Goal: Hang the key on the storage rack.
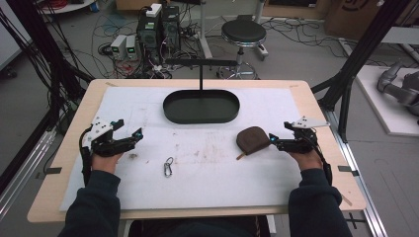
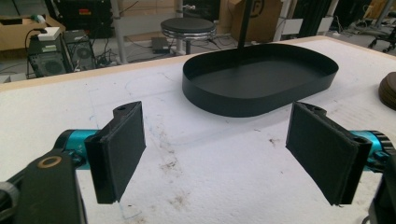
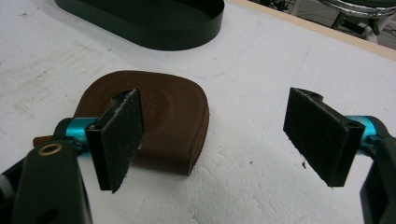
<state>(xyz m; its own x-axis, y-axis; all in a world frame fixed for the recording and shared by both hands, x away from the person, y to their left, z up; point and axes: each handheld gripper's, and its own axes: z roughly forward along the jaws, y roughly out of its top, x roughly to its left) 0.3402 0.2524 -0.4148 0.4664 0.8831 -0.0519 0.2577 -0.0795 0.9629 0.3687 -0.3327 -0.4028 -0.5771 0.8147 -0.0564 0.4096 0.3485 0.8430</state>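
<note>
L hand-held gripper (image 1: pixel 129 129) sits over the L side of the desk (image 1: pixel 64 148), jaws spread wide, nothing between them; in the left gripper view just bare white mat (image 2: pixel 210 168) under the gap. R hand-held gripper (image 1: pixel 272 139) is at the R side, also released, jaws wide apart. Brown leather pouch (image 1: pixel 252 138) lies flat on the mat just beside the R gripper's tips; in the right gripper view the pouch (image 3: pixel 173 116) sits behind the one jaw, w/ its stitched edge toward the open gap, not clamped. Black oval tray (image 1: pixel 201 117) w/ upright post stands at the far centre, well apart from both grippers; near rim close to the pouch's far side. Small carabiner (image 1: pixel 168 167) lies mid-desk towards the near edge, between the two hands. Plenty of open mat in the centre & along the near edge.
</note>
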